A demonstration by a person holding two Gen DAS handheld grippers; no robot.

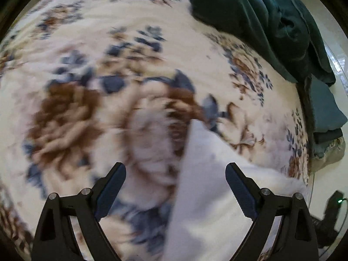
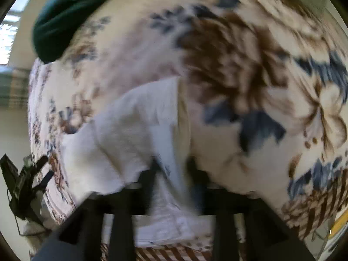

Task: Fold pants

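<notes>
Motion blur smears the right gripper (image 2: 171, 169), so whether its dark fingers pinch the white cloth pants (image 2: 134, 126) between them is unclear. Below that gripper, the pants run off the frame's edge.

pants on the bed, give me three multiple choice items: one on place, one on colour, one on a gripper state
1. Where do the white pants lie?
A. on the floral blanket
B. on a bare wooden floor
C. on top of the dark green cloth

2. What colour is the bundled cloth at the bed's edge?
A. red
B. dark green
C. yellow

3. How do the jaws of the left gripper stand?
A. clamped on the green cloth
B. spread wide with nothing pinched
C. shut tight on the pants

Answers: 1 A, floral fabric surrounds the pants in both views. 2 B, it shows deep green. 3 B, a wide gap shows between the fingers.
</notes>
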